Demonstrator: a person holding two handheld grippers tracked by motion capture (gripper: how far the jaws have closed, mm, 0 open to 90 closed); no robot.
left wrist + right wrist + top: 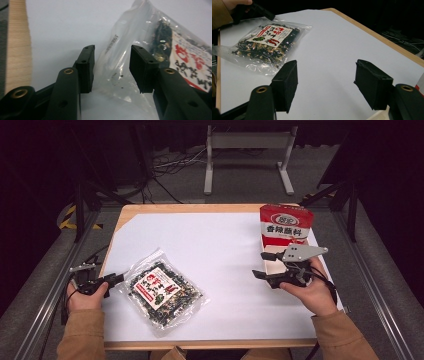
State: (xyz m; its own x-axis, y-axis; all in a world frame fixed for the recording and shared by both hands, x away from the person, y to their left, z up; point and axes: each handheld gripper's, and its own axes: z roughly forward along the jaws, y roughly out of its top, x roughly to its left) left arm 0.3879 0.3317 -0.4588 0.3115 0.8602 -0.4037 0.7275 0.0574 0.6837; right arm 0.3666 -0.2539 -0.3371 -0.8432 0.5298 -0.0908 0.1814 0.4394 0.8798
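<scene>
Bag (162, 291) lies flat, long axis diagonal, corner toward left tool (118, 279).

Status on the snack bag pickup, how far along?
Done: left gripper has reached the clear snack bag, its jaws straddling the bag's empty corner. In hand: nothing gripped yet; the pads stand apart from the plastic. Left: close and lift. Right gripper is open beside the red-and-white box.

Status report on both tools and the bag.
Left tool open, jaws astride clear plastic bag of dark dried food, edge unpinched. Right tool open, empty. Nothing in the way.
</scene>
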